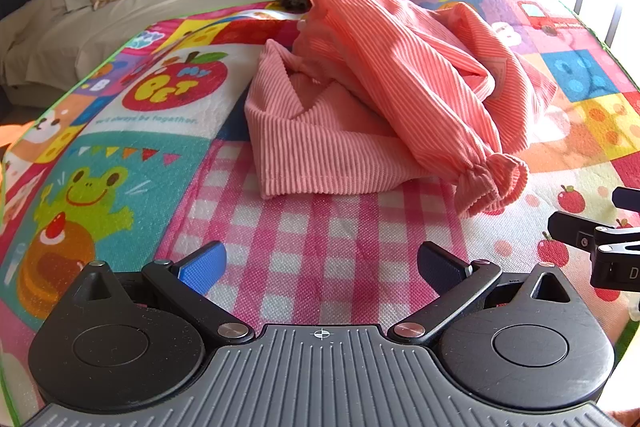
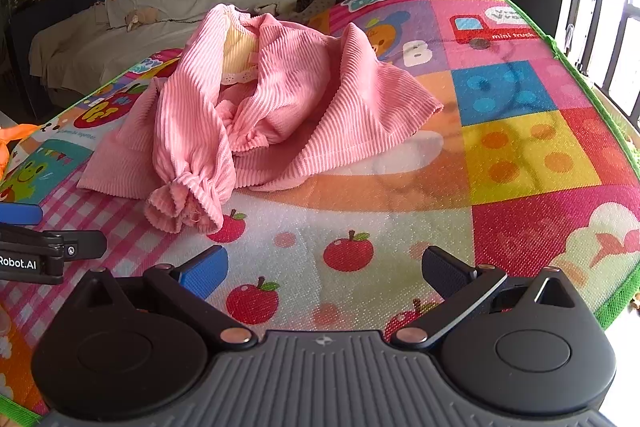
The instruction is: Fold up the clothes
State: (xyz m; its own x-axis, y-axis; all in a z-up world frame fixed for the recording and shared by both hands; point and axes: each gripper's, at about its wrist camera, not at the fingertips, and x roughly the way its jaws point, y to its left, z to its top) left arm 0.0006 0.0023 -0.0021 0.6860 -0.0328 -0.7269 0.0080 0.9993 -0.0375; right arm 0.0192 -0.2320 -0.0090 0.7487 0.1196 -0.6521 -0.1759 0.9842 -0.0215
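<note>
While both claws, left claw [image 1: 320, 267] and right claw [image 2: 322, 271], sit released and empty, pink top [image 1: 372, 99] lies crumpled mid-frame on play mat [image 1: 320, 227].

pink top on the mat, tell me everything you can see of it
The pink top is ribbed, corduroy-like fabric, lying crumpled and unfolded in a heap on the colourful play mat. One long sleeve drapes forward, ending in a gathered, ruffled cuff. A pale yellow lining with white lace trim shows at the neck opening. Both grippers, left and right, are open and clear of it.
</note>
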